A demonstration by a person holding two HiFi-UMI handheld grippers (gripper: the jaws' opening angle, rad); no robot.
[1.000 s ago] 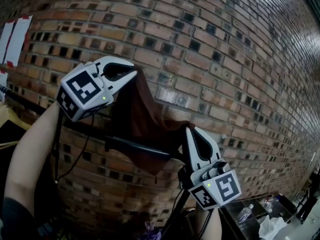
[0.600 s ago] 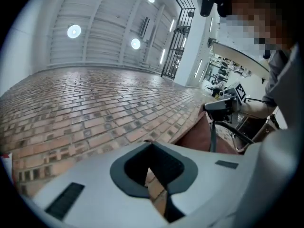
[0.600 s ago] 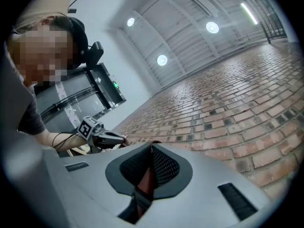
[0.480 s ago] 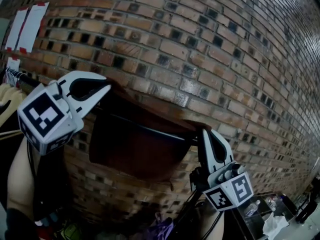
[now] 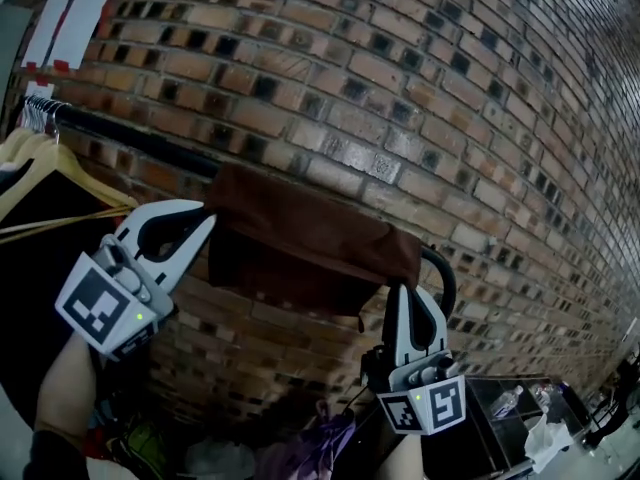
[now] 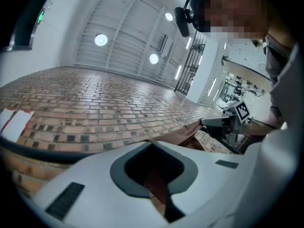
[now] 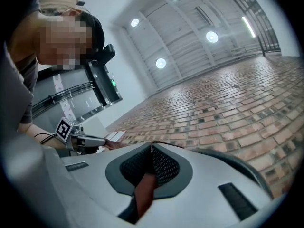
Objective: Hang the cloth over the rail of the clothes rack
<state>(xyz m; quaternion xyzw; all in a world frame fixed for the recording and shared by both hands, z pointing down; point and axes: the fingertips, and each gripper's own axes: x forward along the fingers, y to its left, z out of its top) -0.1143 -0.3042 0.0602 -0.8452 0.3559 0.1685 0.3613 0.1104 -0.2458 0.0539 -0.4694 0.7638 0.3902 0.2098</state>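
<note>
A dark brown cloth [image 5: 310,233] lies draped over the black rail [image 5: 130,138] of the clothes rack, in front of a brick wall. My left gripper [image 5: 208,220] is shut on the cloth's left front corner, just below the rail. At the cloth's right end, where the rail bends down, my right gripper [image 5: 403,290] points up and is shut on that corner. In the left gripper view a brown strip of cloth [image 6: 159,191] runs between the closed jaws. The right gripper view shows the same cloth [image 7: 145,189] pinched.
Wooden hangers [image 5: 45,168] with dark garments hang on the rail's left part. White papers [image 5: 75,13] are taped to the brick wall at upper left. A glass table [image 5: 520,408] with small items stands at lower right; clothes are piled below the rack.
Both grippers spread the cloth and carried it over the rail. It now hangs across the rail, and both grippers have come down on the near side, still holding its corners.
</note>
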